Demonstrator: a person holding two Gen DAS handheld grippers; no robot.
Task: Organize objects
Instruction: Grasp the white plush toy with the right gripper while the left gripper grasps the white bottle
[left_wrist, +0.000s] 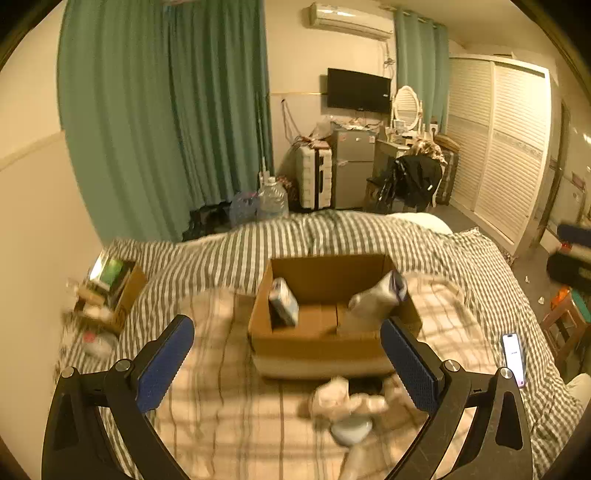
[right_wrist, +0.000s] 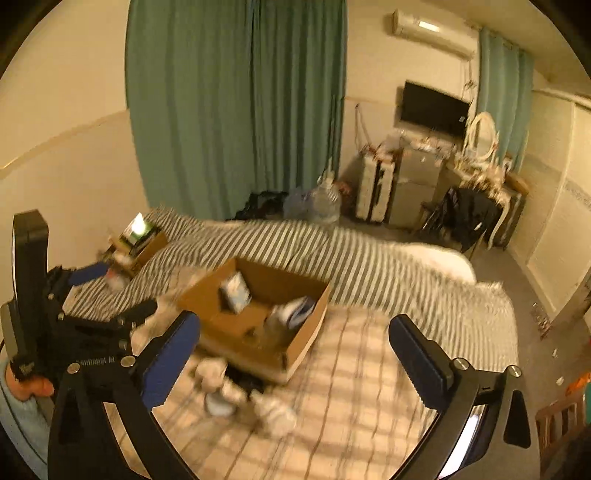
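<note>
Brown corrugated cardboard box (left_wrist: 321, 338) on checked bedding (left_wrist: 229, 406), holding a small carton (left_wrist: 283, 301) and pouch (left_wrist: 376, 299). Left gripper (left_wrist: 286, 360) spread, empty; right gripper (right_wrist: 295, 354) likewise.

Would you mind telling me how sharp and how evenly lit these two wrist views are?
Left wrist view: warm yellow cast, fisheye bending at the edges; the cardboard box is fairly sharp, the white bundle before it smeared. Right wrist view: heavier motion blur across the bedspread and box; both open grippers, left and right, stay crisp.
</note>
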